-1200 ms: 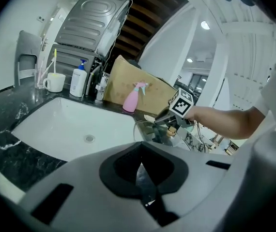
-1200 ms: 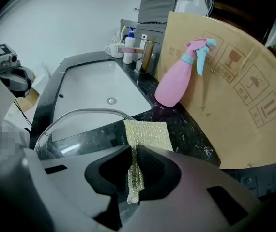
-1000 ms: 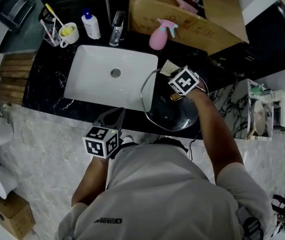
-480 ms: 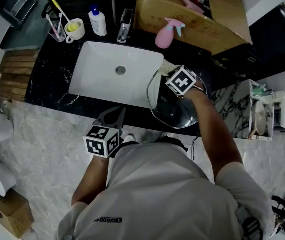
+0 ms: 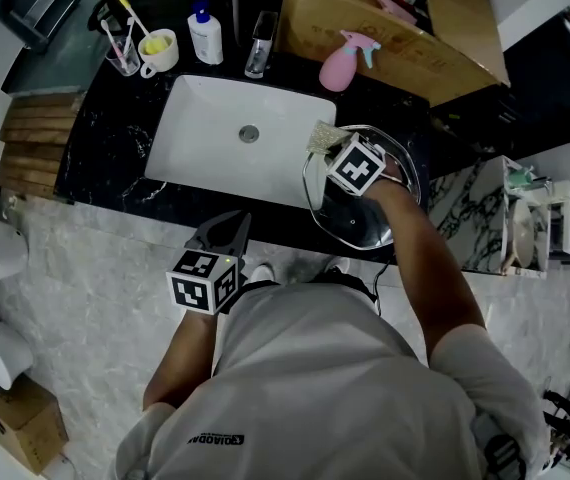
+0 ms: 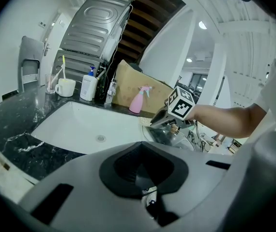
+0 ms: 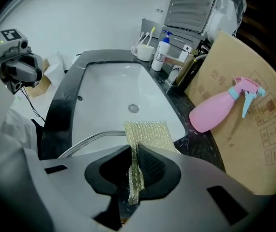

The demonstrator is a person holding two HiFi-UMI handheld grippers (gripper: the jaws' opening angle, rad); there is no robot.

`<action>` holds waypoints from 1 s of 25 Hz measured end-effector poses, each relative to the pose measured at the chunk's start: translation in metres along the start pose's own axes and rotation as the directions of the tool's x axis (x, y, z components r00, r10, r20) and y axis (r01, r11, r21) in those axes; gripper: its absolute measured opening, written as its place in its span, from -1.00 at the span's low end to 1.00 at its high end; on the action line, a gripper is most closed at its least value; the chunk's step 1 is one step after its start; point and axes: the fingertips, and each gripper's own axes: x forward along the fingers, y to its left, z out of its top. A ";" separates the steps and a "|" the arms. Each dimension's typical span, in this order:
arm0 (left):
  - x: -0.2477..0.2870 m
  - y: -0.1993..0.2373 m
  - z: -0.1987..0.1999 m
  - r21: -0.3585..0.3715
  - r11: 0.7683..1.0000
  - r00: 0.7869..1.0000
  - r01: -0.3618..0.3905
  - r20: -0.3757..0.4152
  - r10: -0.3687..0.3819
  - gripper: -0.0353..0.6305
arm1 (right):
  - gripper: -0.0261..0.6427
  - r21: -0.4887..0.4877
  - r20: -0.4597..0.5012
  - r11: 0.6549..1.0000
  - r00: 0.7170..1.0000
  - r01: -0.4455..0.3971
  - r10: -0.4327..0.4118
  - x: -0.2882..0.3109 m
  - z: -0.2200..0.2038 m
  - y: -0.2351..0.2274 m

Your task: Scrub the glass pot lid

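On the black counter: glass pot lid (image 5: 365, 223) lies just right of the white sink (image 5: 205, 143), its left rim reaching over the basin's edge.
Right gripper (image 5: 333, 150): jaws clamped on a yellowish mesh scouring pad (image 5: 322, 135), held over the lid's far-left rim; whether the pad touches the glass cannot be told.
Left gripper (image 5: 227, 226): jaws closed together with nothing between them, held at the counter's near edge, left of the lid and well apart from it.
Far side, beyond the lid: pink spray bottle (image 5: 337, 68) against a cardboard box (image 5: 415, 43).
Far left of the sink: white pump bottle (image 5: 206, 36) and a cup (image 5: 155, 54) holding a toothbrush.
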 end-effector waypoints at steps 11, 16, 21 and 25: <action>-0.008 -0.006 -0.008 0.025 0.999 1.000 0.026 -0.011 -0.026 -0.86 | -0.70 -0.064 0.001 0.998 1.000 0.005 -0.004 -0.005 0.006 0.040; -0.006 -0.014 -0.011 0.037 0.998 0.998 0.051 -0.021 -0.051 -0.86 | -0.70 -0.103 -0.001 0.995 1.000 0.007 -0.007 -0.008 0.004 0.056; -0.005 -0.020 -0.013 0.050 0.996 0.997 0.071 -0.031 -0.069 -0.86 | -0.70 -0.147 0.004 0.989 1.000 0.001 -0.001 -0.013 0.000 0.077; -0.004 -0.026 -0.015 0.060 0.994 0.996 0.086 -0.043 -0.083 -0.86 | -0.70 -0.183 0.003 0.983 1.000 0.007 -0.006 -0.017 -0.010 0.093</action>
